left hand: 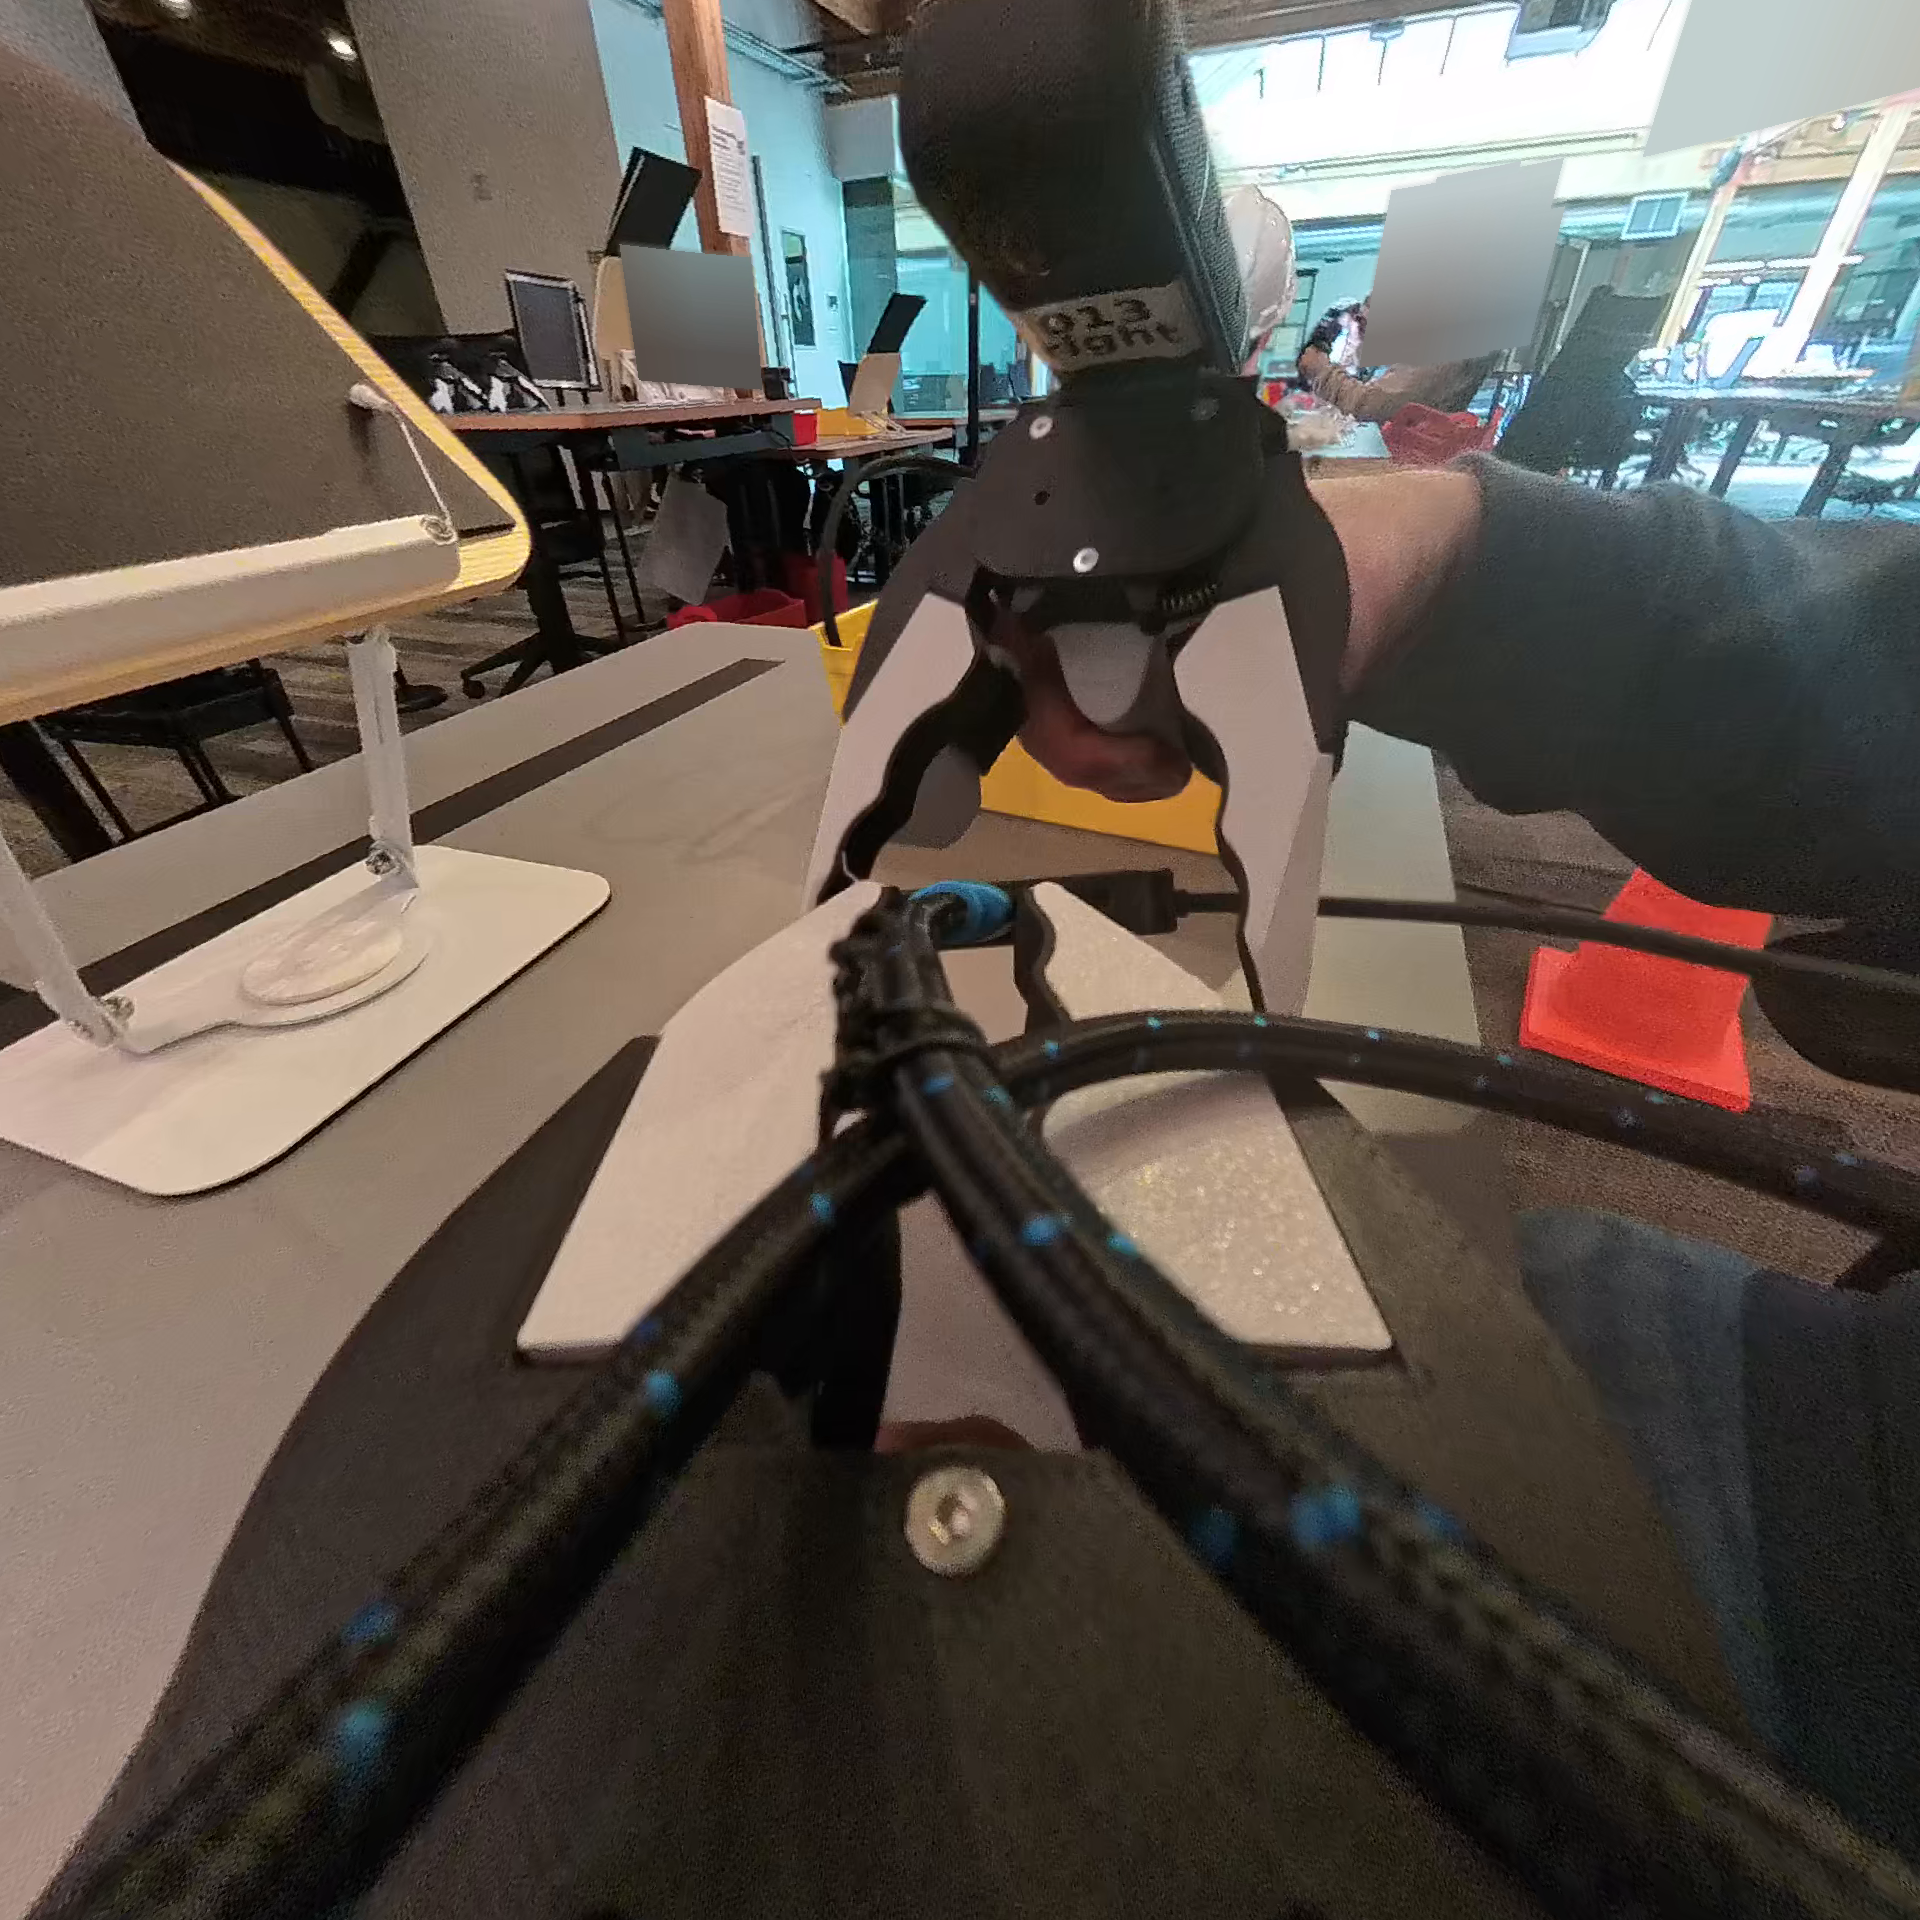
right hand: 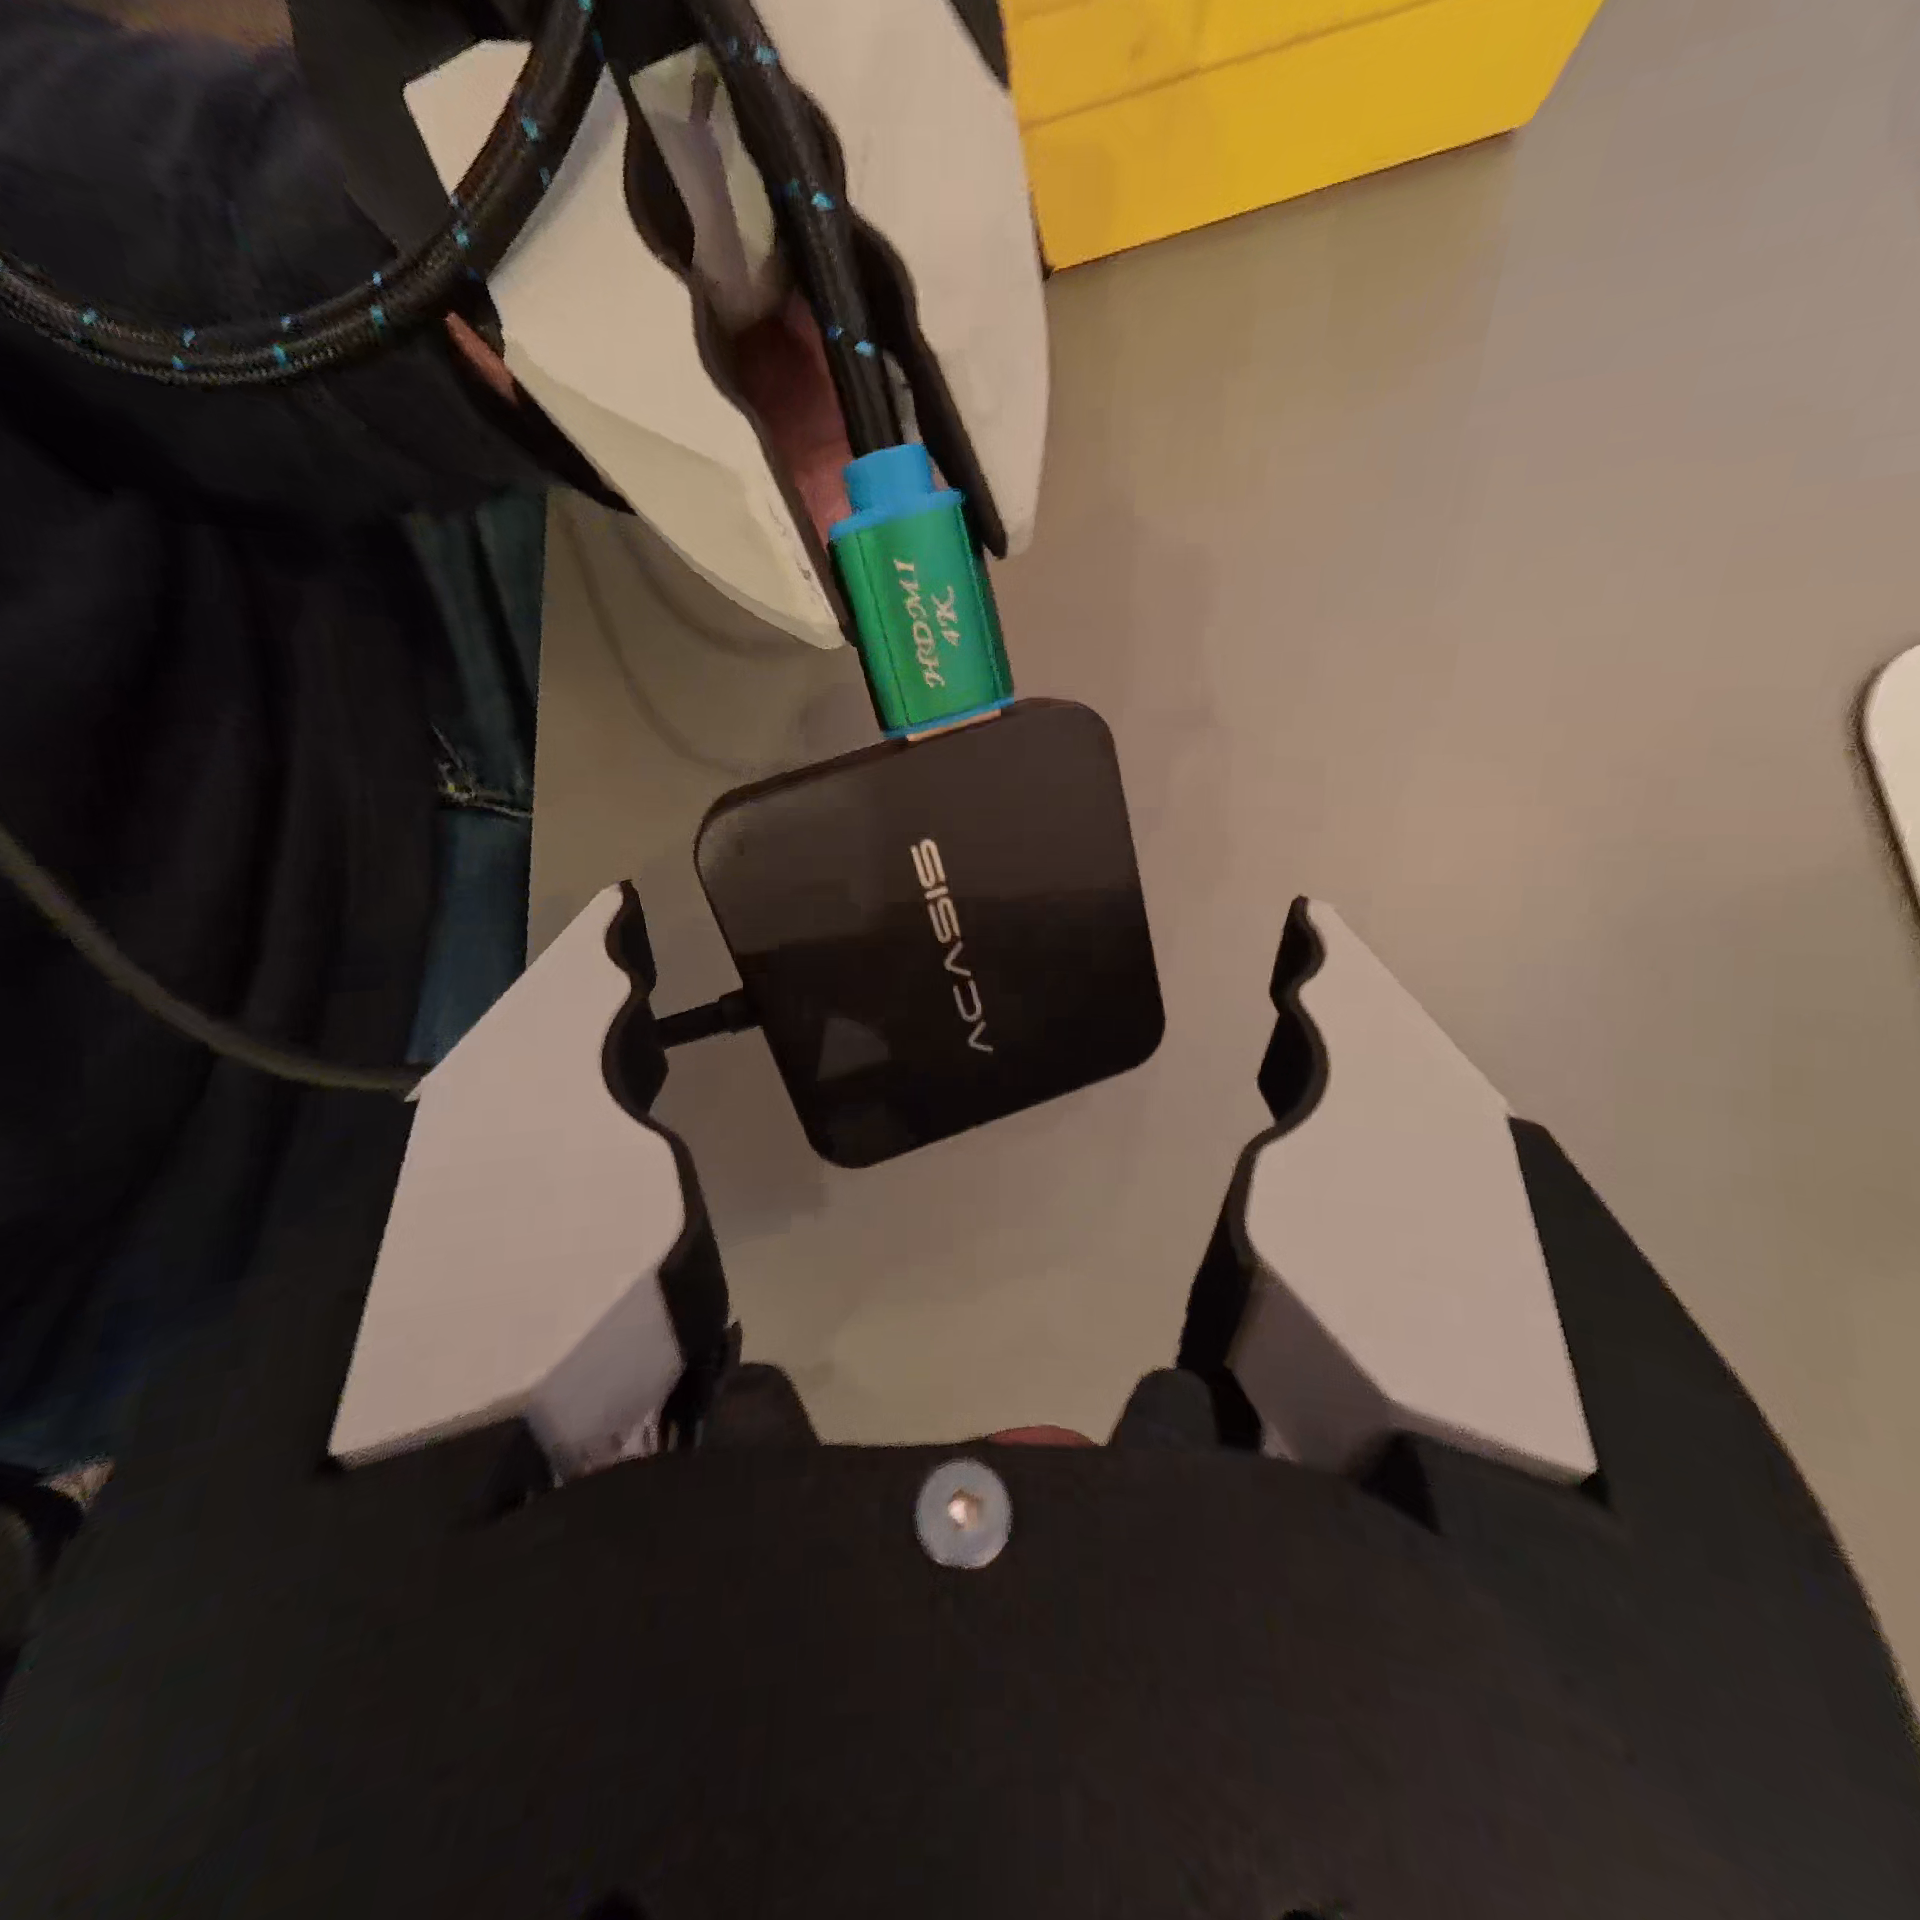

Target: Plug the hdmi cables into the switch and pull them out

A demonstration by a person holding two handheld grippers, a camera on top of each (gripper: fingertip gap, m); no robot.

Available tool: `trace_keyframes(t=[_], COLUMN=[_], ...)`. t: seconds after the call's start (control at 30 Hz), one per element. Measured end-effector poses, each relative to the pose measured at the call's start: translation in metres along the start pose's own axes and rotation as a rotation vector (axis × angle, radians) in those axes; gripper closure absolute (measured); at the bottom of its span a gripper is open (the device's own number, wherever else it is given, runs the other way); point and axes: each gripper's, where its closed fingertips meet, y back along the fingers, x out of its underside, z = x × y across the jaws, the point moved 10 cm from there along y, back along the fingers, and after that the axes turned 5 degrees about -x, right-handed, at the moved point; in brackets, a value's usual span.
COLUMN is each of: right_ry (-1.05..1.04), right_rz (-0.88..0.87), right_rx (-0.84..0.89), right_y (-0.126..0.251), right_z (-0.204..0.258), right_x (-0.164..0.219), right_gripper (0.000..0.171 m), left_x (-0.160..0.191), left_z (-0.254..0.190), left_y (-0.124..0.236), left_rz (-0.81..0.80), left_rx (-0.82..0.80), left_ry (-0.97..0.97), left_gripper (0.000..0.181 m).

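A black square switch (right hand: 935,935) lies on the grey table (right hand: 1455,623). My left gripper (right hand: 914,582) is shut on a green HDMI plug (right hand: 925,634) with a blue collar. The plug's metal tip meets the switch's far edge, with a thin strip of metal showing. Its black braided cable (left hand: 1039,1226) with blue flecks loops back over the left gripper (left hand: 951,914). My right gripper (right hand: 961,899) is open over the switch, one finger on each side, not touching it. In the left wrist view the right gripper (left hand: 1049,914) faces me, with the switch (left hand: 1122,899) mostly hidden.
The switch's thin black lead (right hand: 208,1018) runs off the table edge. A yellow box (right hand: 1247,114) stands just beyond the switch. A white tablet stand (left hand: 291,1018) is on the left of the table. A red block (left hand: 1642,1008) lies off the table's right side. The gap from one gripper's tips to the other's is roughly 6 cm.
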Motion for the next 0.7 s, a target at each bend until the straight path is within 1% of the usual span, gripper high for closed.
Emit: trace_keyframes(t=[0.07,0.2,0.33,0.4,0.47,0.53,0.7], right_ry=[0.029,0.011,-0.024,-0.037,-0.065,-0.084,-0.155], right_rz=[0.004,-0.011,-0.062,-0.070,-0.094,-0.116,-0.204], right_rx=[-0.051,-0.101,-0.106,-0.084,-0.056,-0.005,0.194], right_y=[-0.005,-0.007,-0.005,-0.002,0.006,0.020,0.076], right_z=[0.006,0.007,0.006,0.005,0.003,0.002,-0.004], right_x=[-0.002,-0.002,-0.003,-0.003,-0.003,-0.002,0.000], right_gripper=[0.065,0.096,0.098,0.098,0.098,0.098,0.098], left_x=[0.000,-0.002,-0.005,-0.006,-0.008,-0.011,-0.009], left_z=[-0.002,-0.004,-0.002,0.000,0.000,-0.001,-0.003], left_y=[0.000,0.002,0.003,0.003,0.006,0.010,0.010], left_rz=[0.007,0.001,-0.004,-0.020,-0.037,-0.063,-0.048], left_rx=[0.016,0.047,0.041,0.031,0.032,0.031,0.027], left_ry=[-0.012,-0.013,0.010,0.028,0.036,0.024,0.014], left_gripper=[0.160,0.161,0.161,0.159,0.153,0.147,0.146])
